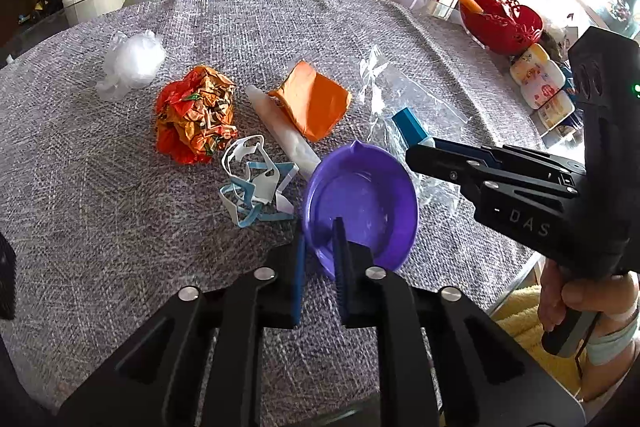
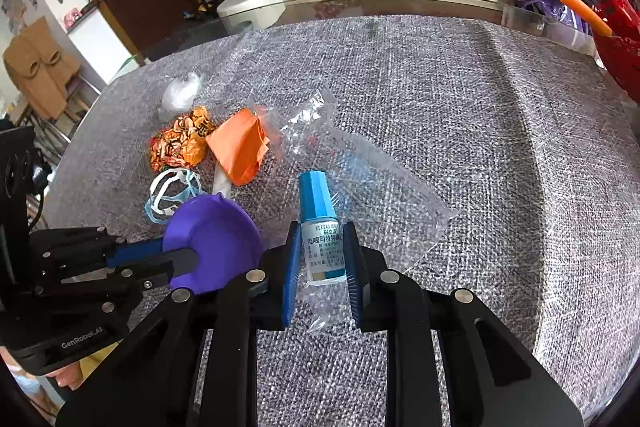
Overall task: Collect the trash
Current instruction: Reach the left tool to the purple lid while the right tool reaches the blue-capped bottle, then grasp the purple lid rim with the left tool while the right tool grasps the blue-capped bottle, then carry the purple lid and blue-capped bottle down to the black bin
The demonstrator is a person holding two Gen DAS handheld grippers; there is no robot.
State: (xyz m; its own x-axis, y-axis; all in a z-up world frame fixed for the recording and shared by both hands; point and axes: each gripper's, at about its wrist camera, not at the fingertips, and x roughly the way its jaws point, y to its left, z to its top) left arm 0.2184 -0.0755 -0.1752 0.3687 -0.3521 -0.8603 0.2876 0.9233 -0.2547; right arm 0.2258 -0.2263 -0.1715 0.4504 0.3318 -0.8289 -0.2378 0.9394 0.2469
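Small bottle: a white bottle with a blue cap (image 2: 319, 227) stood between the pads of the right claw (image 2: 320, 269), lifted with a strip of clear film hanging below it; its cap end pointed away from the camera.
Right claw: it was clamped on the small bottle, both blue pads pressed to the label sides; in the left wrist view it (image 1: 416, 147) reached in from the right, the blue cap (image 1: 408, 125) showing at its tip.
Purple bowl: the purple bowl (image 1: 360, 205) was tilted, its rim pinched by the left claw (image 1: 320, 251); it sat just left of the bottle in the right wrist view (image 2: 212, 239).
Left claw: closed on the near rim of the purple bowl, one pad inside and one outside.
Clear plastic bag: the clear plastic bag (image 2: 360, 187) lay flat on the surface under and beyond the bottle.
Other trash: an orange paper piece (image 1: 312, 103), a white tube (image 1: 280, 131), a crumpled orange wrapper (image 1: 196, 115), a tangle of white and blue bands (image 1: 256, 183) and a wad of white plastic (image 1: 132, 63) lay close together on the surface.
Surface: covered in grey woven cloth (image 1: 100, 207).
Far edge: a red basket (image 1: 500, 23) stood on the right.
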